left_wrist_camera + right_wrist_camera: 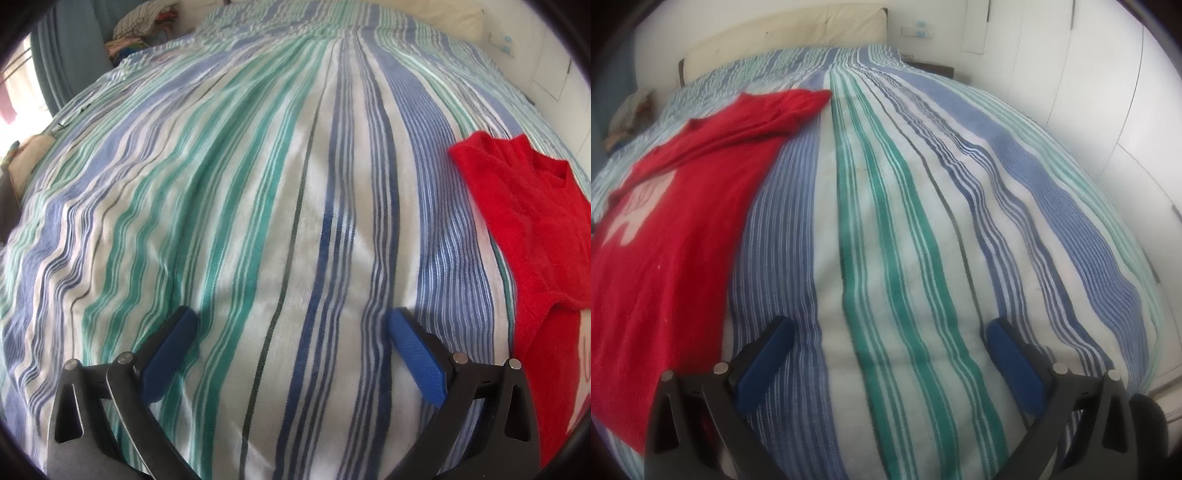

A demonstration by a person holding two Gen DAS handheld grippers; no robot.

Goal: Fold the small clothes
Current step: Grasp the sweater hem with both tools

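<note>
A small red shirt with a pale print on its chest lies spread flat on the striped bedspread, one sleeve reaching toward the headboard. In the left wrist view the same red shirt lies at the right edge. My left gripper is open above bare bedspread, left of the shirt, with nothing between its blue pads. My right gripper is open too, over the stripes just right of the shirt's hem, holding nothing.
A cream headboard closes the far end of the bed. White cupboard doors run along the right side. A heap of clothes sits at the far left corner beside a grey-blue curtain.
</note>
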